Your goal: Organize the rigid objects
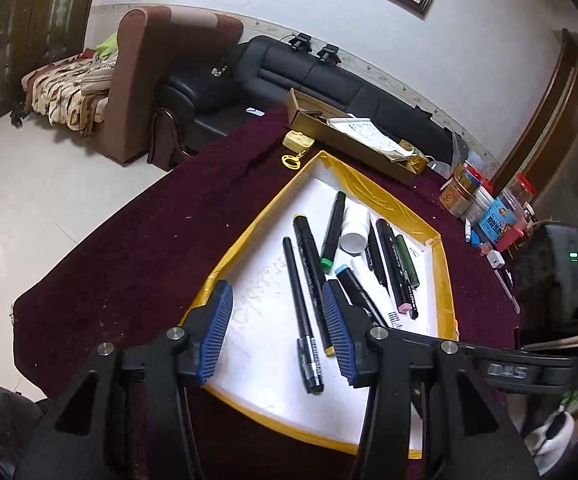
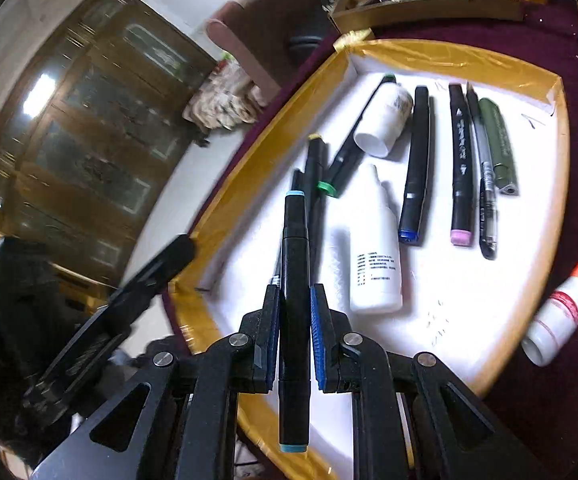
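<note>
The right gripper [image 2: 293, 336] is clamped on a black marker with light-blue end caps [image 2: 295, 312], its blue pads pressed against the barrel's two sides. The marker runs straight along the gripper's own line, one cap just in front of the camera and the other pointing out over the tray. The left gripper [image 1: 277, 334] is empty, its jaws partly apart with nothing touching the pads.

Below both grippers lies the white tray with the gold taped rim [image 2: 249, 168], on a maroon tablecloth [image 1: 129, 240]. Nearest the held marker lies a white dropper bottle [image 2: 375, 256] on its side, and to its left two thin black pens and a green-capped marker [image 2: 345, 160] lie in a loose, crossing pile. Further right, a blue-capped marker [image 2: 415, 168], a pink-capped marker [image 2: 460, 164], a grey pen and an olive-green pen [image 2: 499, 148] lie in a row, nearly parallel, long axes running away from the camera. A second small white bottle [image 2: 385, 120] lies at the far side.

The held marker's axis already roughly matches that row, so placing it there appears to need a shift to the right, past the dropper bottle. The right hand is the one placed to do it. Outside the rim, on the cloth at right, lies an orange-capped bottle [image 2: 561, 312].
</note>
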Motion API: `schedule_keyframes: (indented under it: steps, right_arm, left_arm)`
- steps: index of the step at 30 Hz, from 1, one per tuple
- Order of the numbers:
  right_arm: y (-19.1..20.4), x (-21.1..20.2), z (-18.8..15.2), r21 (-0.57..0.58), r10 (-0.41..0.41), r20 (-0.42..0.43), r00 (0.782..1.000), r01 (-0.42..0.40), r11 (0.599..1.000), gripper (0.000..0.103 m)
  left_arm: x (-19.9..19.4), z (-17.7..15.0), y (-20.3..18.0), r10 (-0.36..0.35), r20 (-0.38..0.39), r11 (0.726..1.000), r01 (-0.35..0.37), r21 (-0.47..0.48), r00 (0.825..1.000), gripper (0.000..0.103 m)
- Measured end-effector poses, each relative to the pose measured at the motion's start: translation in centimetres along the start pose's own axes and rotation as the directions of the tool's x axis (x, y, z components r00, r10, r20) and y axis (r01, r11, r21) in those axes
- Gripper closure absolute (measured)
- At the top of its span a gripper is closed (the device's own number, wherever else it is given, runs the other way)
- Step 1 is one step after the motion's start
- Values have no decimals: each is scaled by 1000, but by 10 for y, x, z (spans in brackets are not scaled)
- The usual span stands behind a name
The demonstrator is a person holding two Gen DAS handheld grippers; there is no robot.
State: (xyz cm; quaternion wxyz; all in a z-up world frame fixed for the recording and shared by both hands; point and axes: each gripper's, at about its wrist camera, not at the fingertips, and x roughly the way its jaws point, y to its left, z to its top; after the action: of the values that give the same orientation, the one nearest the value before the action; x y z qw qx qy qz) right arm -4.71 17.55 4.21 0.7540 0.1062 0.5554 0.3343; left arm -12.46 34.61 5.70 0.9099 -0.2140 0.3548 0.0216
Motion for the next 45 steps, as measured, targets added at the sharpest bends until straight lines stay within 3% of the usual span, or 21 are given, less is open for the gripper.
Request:
schedule_keyframes:
  steps: [3,13,16,18,22,24,26,28,33,37,43,45]
  right_arm:
    - [-4,8,7,5,-74,13,997,74,997,90]
    - [-9,19,26,8,-165,9,986,165,986,89]
    - [-7,18,25,-1,-166,7,986,166,986,86]
    - [-6,11,22,-11,-155,22,988,156,988,83]
    - [-8,-19,18,-14,-116,92,989,118,993,81]
    - [-11,-38,12,-28,-133,142,981,138,990,72]
    - [-20,-65,1,-39,-169,214,962,181,983,58]
    - [-33,-88,-9,-36,-214,275,937,232,972,54]
    - [-90,-149,-43,74,-360,359,861,358,931,54]
    - [-153,-199,-76,245,-447,378,810,378,893,54]
    - [-239,-279,-137,486,-606,367,706,410,772,54]
    - [-260,-302,-156,550,-640,356,681,401,733,54]
  left_arm:
    - [1,0,5,-13,-3,1000,13,-9,1000,58]
    - [7,-3,10,-28,-20,999,28,-25,999,58]
    - [7,-3,9,-22,-24,999,21,-27,999,57]
    - [7,-3,8,-24,-27,999,23,-27,999,51]
    - [6,-4,0,-12,-27,1000,12,-17,1000,45]
    - [6,-4,-3,-12,-29,1000,11,-14,1000,44]
    - [7,-5,-8,-12,-33,1000,11,-11,999,44]
    - [8,-7,-15,-20,-44,1000,19,-7,999,44]
    - [15,-14,-43,-69,-89,997,72,33,994,42]
    - [26,-22,-64,-137,-169,990,142,21,976,39]
    - [25,-36,-116,-166,-197,973,193,128,966,39]
    - [26,-43,-138,-179,-216,960,218,173,960,39]
